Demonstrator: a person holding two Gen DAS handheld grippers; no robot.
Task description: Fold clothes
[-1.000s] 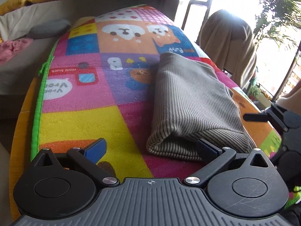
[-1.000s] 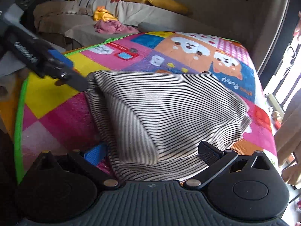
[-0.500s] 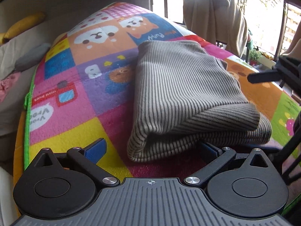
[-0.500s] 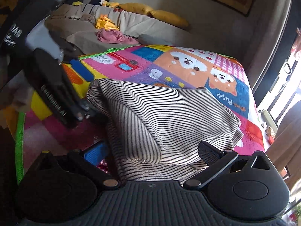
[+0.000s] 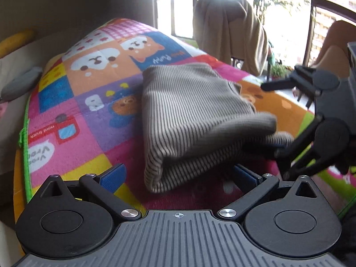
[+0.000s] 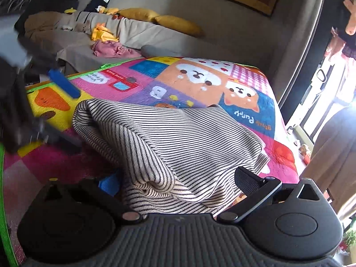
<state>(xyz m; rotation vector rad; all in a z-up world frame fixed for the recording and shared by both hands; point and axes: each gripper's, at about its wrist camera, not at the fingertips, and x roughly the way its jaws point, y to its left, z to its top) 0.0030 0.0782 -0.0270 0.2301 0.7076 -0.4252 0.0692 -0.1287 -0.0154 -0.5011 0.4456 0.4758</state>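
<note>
The left claw point(image 5: 178, 175) stands with its blue-padded fingers spread wide, released, the near corner of the folded black-and-cream striped knit garment point(image 5: 191, 120) lying between them. The right claw point(image 6: 178, 182) is likewise spread, its fingers flanking the garment's bunched near edge point(image 6: 169, 142) without pinching it. In the left view the right claw point(image 5: 311, 120) sits just right of the garment. Beneath the garment spreads a bright patchwork cartoon play mat point(image 5: 73, 111) with puppy pictures and a green border, covering the tabletop. Beyond the left claw, a beige cloth draped over a chair point(image 5: 231, 33) stands before sunlit windows. Beyond the right claw lies a grey sofa point(image 6: 142, 33) bearing yellow cushions point(image 6: 178, 23) and pink clothing point(image 6: 111, 49), with framed pictures on the wall.
</note>
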